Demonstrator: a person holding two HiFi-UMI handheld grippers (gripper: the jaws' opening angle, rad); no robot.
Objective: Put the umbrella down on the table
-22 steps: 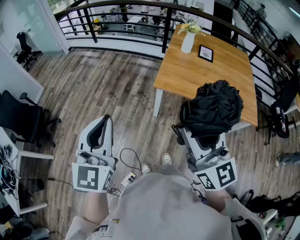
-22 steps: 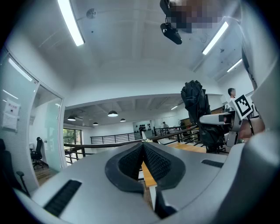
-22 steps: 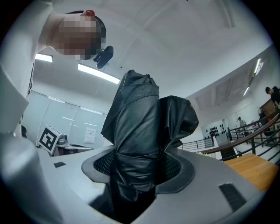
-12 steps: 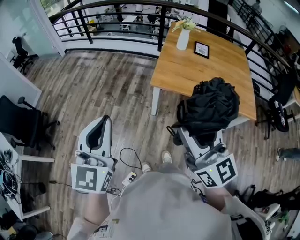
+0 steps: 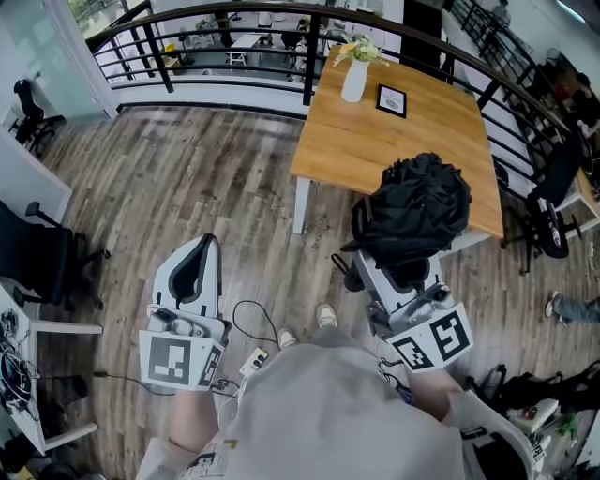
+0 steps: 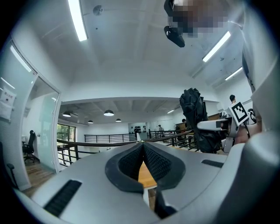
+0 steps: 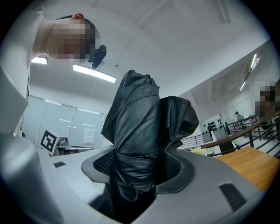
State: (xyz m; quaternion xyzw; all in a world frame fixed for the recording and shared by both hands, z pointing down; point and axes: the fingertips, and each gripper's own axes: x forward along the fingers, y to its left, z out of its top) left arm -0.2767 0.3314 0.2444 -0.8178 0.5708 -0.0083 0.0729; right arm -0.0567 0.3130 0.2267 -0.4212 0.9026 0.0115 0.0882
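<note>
We stand on a grey plank floor [image 5: 187, 187], with a black office chair [image 5: 37, 253] at its left edge. Our left gripper [image 5: 201, 248] reaches out over the floor, jaws together with nothing between them. Our right gripper [image 5: 401, 272] has its jaws wide and clamped on the black folded umbrella [image 5: 417, 211], which stands up from them at the near edge of the wooden table [image 5: 375, 141], not laid on it. Farther along the table are a white vase [image 5: 354, 82] and a small frame [image 5: 391, 100], then a black railing [image 5: 234, 11]. The gripper views show ceiling lights [image 6: 77, 19], which the head view does not.
</note>
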